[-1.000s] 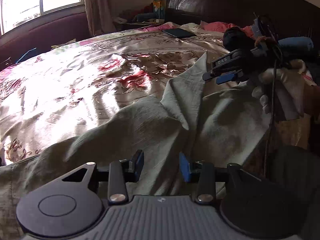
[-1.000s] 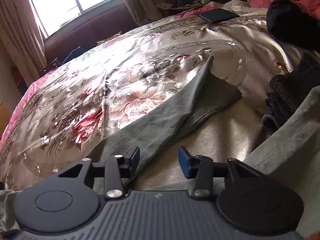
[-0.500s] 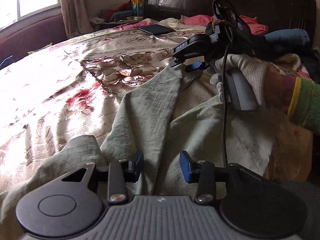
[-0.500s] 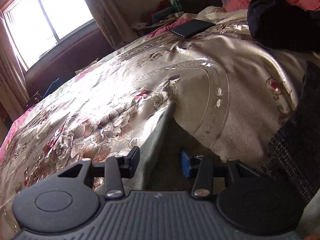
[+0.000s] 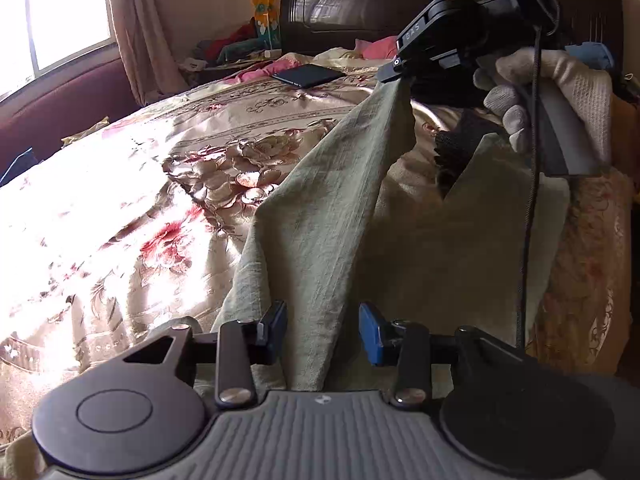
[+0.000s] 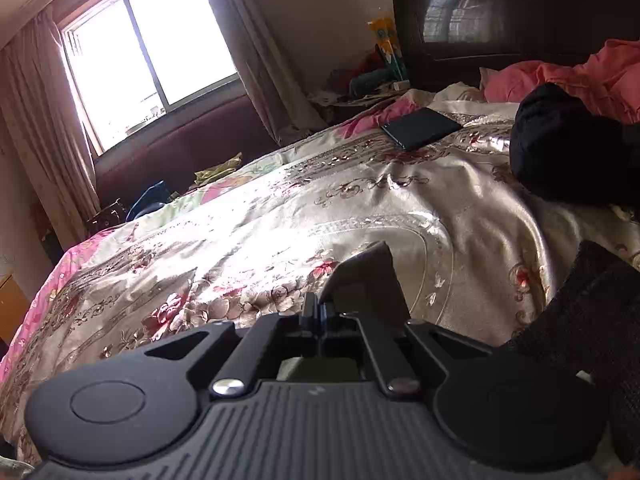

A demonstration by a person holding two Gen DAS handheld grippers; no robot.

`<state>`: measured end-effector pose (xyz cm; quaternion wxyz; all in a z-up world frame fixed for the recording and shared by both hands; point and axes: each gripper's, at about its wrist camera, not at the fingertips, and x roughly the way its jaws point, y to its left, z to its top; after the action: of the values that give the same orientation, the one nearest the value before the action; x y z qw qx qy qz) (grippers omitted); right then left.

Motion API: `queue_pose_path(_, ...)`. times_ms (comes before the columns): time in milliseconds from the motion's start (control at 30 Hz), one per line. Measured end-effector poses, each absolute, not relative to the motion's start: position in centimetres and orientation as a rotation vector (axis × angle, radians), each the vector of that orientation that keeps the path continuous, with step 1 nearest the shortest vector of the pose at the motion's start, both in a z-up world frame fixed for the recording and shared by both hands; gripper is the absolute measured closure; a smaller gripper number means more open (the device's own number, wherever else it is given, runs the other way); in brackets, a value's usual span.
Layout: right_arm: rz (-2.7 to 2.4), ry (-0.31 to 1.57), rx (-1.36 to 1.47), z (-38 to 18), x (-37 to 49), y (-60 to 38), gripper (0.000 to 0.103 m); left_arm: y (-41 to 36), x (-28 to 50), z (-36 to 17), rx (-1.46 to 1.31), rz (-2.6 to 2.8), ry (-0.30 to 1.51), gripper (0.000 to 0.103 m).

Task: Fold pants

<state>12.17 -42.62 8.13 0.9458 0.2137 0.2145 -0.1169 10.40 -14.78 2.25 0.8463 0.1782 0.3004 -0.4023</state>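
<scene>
**Floral bedspread, one trouser hem lifted**

Sunlit bedspread [image 5: 120, 184] carries the grey-green pants [image 5: 320, 216], spread out low at the centre of the bed. One hem corner is pinched by the right hand-held gripper [image 6: 320, 312], whose jaws have just been closing onto it, and is raised. The left hand-held gripper [image 5: 322, 330] is held parted over the cloth, gripping nothing. A gloved hand [image 5: 560, 96] and a dark phone [image 5: 308, 75] are seen beyond.

A dark phone [image 6: 422, 128] lay on the floral satin bedspread [image 6: 248, 240] near the dark headboard [image 6: 520, 12]; curtains [image 6: 260, 64] flanked the bright window [image 6: 148, 52].
</scene>
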Motion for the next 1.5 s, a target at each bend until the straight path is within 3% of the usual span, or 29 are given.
queue_pose_path(200, -0.260, 0.376, 0.474, 11.9, 3.4, -44.5, 0.102, -14.8, 7.3, 4.0, 0.368, -0.929, 0.586, 0.049)
queue_pose_path(433, -0.414, 0.590, 0.654, 2.4, -2.0, -47.2, 0.101, -15.1, 4.8, 0.6, 0.427, -0.974, 0.706, 0.047)
queue_pose_path(867, -0.393, 0.492, 0.701, 3.7, -3.8, -47.8, 0.102, -16.4, 4.1, -0.8, 0.479, -0.949, 0.684, 0.051)
queue_pose_path(1067, -0.457, 0.576, 0.736, 0.9, -4.3, -48.7, 0.101, -15.7, 3.6, -1.2, 0.477, -0.941, 0.693, 0.052)
queue_pose_path(1500, -0.472, 0.605, 0.695, 0.6, -3.9, -48.6, 0.101, -13.0, 2.3, -1.7, 0.553, -0.918, 0.658, 0.052)
